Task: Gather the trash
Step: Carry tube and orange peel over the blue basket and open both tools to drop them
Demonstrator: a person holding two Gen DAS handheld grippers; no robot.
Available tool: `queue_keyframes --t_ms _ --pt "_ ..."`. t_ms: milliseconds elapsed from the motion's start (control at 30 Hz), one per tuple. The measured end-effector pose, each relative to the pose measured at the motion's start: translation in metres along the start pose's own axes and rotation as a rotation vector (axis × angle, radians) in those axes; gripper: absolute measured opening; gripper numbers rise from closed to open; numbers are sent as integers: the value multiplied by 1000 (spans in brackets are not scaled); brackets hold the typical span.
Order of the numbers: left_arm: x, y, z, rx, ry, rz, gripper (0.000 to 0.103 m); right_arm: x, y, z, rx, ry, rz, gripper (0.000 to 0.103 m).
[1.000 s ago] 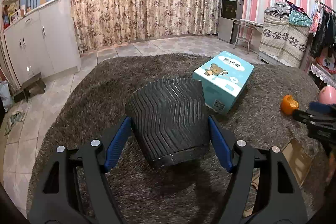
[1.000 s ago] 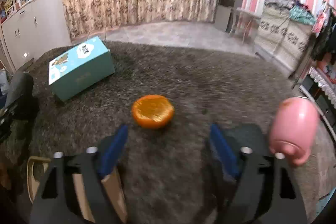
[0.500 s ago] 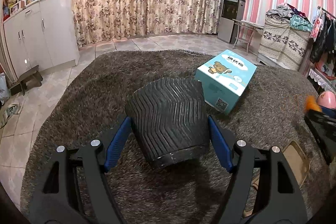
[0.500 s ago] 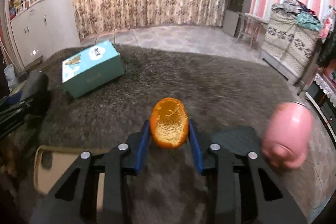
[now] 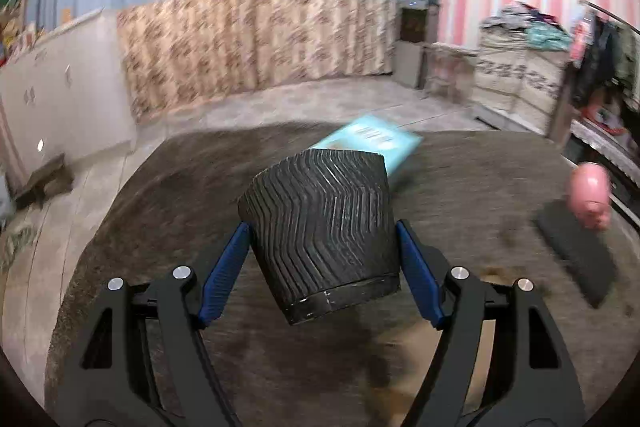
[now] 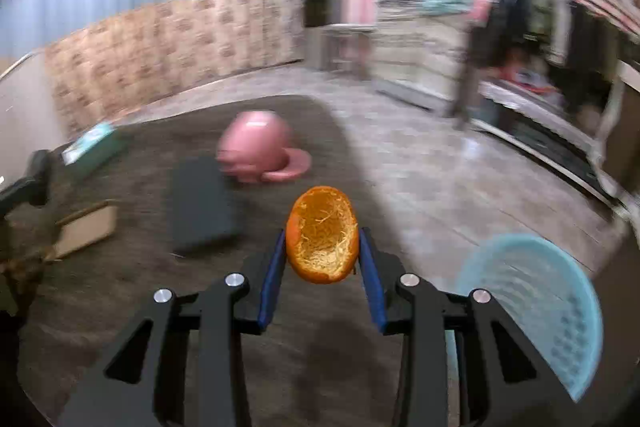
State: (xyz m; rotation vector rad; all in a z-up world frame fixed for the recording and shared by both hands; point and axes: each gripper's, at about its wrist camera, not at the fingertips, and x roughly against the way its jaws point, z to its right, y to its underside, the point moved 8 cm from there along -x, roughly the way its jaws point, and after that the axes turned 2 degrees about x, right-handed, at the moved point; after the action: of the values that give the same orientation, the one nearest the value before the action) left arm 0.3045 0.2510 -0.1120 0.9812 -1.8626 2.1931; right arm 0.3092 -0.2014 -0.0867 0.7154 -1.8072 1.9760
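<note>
Your right gripper (image 6: 322, 263) is clamping the orange peel (image 6: 322, 235) between its blue pads (image 6: 272, 277), hollow pith side facing the camera, and you are holding it raised above the edge of the dark shaggy rug (image 6: 120, 287). A light blue perforated basket (image 6: 532, 303) is sitting low on the right, beside the gripper, on the tiled floor (image 6: 440, 179). Ahead on the rug: a flat dark pad (image 6: 202, 205), a pink pig-shaped container (image 6: 256, 149) just past it, a tan flat piece (image 6: 86, 229) to the left, a teal box (image 6: 94, 143) farther left.

Your left gripper (image 5: 322, 261) is gripping the black ribbed bin (image 5: 320, 227) by its sides, fingers (image 5: 222, 269) pressing against the wall. The bin is tilting, base toward the camera, and appears clear of the rug. The teal box (image 5: 380, 143) is lying right behind it; the pink container (image 5: 591, 193) and dark pad (image 5: 576, 249) are sitting well off to the right. Both views are blurring heavily.
</note>
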Motion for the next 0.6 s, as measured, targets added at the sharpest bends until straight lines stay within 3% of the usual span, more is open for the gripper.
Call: queue_keyframes --t_ms 100,167,367,600 --pt "29 -4 53 -22 81 33 72 14 15 56 -125 55 1 37" --pt "47 -3 94 -9 175 30 72 23 21 87 -169 108 17 37" --pt "95 6 226 -66 386 18 72 39 29 150 -201 264 46 37" --pt "156 33 375 -242 571 48 72 52 44 215 -292 336 75 37"
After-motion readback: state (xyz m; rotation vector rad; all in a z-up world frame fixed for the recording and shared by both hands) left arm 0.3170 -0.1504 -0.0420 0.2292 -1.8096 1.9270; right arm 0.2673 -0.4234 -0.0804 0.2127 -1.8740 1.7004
